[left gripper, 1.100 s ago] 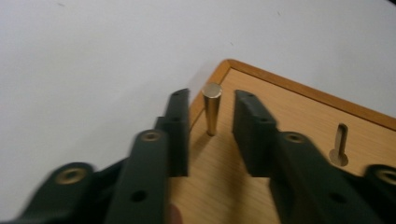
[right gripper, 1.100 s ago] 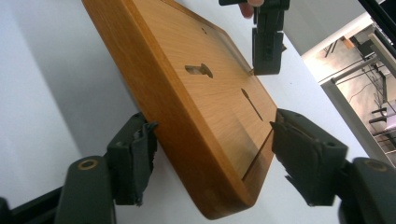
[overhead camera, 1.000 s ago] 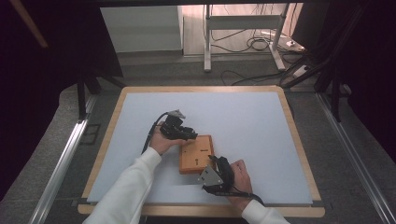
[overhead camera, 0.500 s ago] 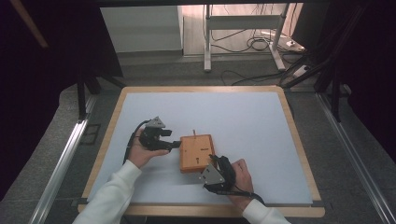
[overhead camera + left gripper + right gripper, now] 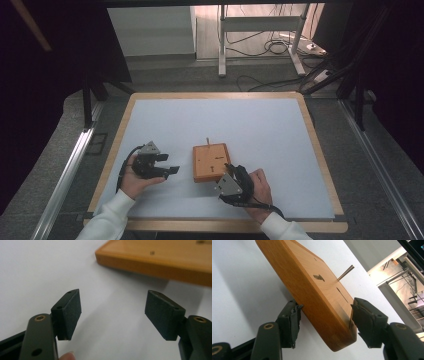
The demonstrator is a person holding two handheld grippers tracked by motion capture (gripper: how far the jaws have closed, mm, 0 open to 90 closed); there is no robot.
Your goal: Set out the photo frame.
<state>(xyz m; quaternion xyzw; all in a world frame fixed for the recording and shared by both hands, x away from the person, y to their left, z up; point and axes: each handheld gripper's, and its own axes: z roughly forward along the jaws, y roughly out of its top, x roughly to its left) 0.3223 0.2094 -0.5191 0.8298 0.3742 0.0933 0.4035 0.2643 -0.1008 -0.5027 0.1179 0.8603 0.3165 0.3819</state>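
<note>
A flat wooden block (image 5: 210,160) lies on the white tabletop (image 5: 260,125), with a thin peg (image 5: 207,141) standing at its far edge. My right gripper (image 5: 226,172) is at the block's near right corner. In the right gripper view its jaws (image 5: 324,312) have just been closing and the pads touch both sides of the block (image 5: 312,277), below the peg (image 5: 345,272). My left gripper (image 5: 170,163) is held to the left of the block, apart from it. Its jaws (image 5: 112,310) have just been opening and stand wide with nothing between them; the block's edge (image 5: 162,260) lies beyond.
The table has a light wooden rim (image 5: 220,226). Metal rails (image 5: 65,175) run along both sides. Behind the table are a white stand (image 5: 260,30) and loose cables (image 5: 272,47) on the floor.
My left gripper has drawn back from the block's top left to the left and nearer the table's front edge, opening its jaws. The right gripper and the block have stayed in place.
</note>
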